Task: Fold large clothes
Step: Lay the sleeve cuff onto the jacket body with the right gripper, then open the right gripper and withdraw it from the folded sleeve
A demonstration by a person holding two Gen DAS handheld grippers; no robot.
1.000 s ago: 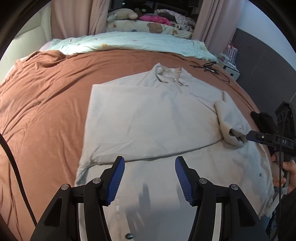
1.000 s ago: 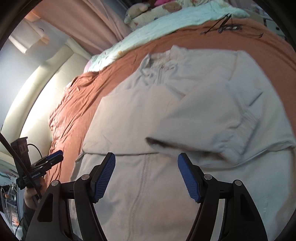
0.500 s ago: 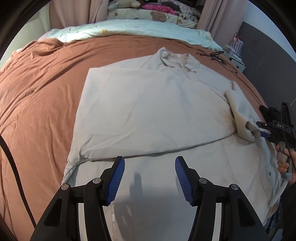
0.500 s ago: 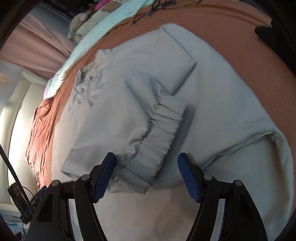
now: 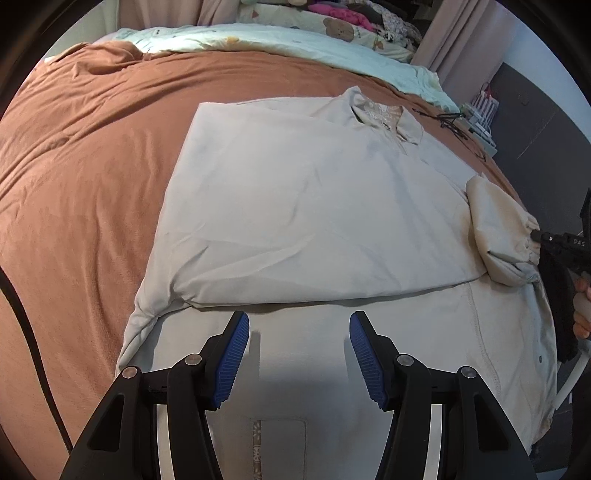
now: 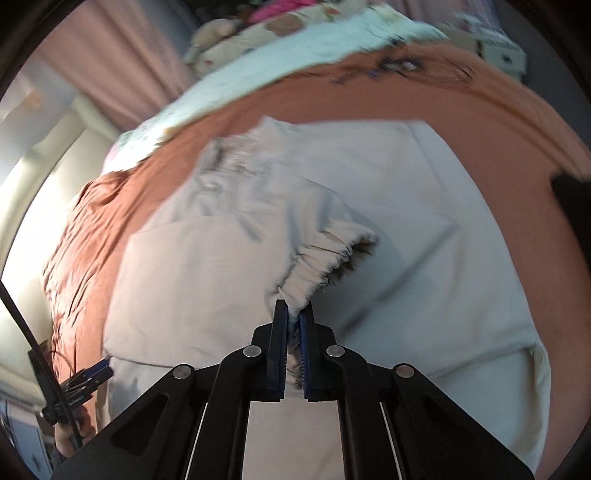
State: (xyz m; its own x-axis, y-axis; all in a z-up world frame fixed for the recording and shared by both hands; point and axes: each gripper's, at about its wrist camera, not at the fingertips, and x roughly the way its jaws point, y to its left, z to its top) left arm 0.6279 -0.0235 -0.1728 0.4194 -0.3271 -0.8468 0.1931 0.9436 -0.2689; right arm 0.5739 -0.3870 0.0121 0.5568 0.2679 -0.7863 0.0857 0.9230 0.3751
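A large beige jacket [image 5: 303, 206] lies spread on the brown bedspread [image 5: 81, 192], one side folded over its middle, collar at the far end. My left gripper [image 5: 298, 332] is open and empty, hovering over the jacket's near hem. My right gripper [image 6: 293, 317] is shut on the elastic cuff [image 6: 325, 262] of the right sleeve and holds it lifted over the jacket body [image 6: 424, 206]. In the left wrist view the right gripper [image 5: 535, 233] pinches that cuff [image 5: 517, 254] at the jacket's right side. The left gripper also shows in the right wrist view [image 6: 94, 373], low at the left.
A pale green blanket [image 5: 258, 40] and soft toys [image 5: 332, 26] lie at the head of the bed. A black cable [image 5: 452, 120] rests on the bedspread past the collar. A dark wall [image 5: 546, 122] stands to the right of the bed. A black cord [image 5: 22, 325] hangs at left.
My right gripper has closed on the sleeve cuff, which it was open above before, and has lifted it. My left gripper has come a little closer over the jacket and stays open.
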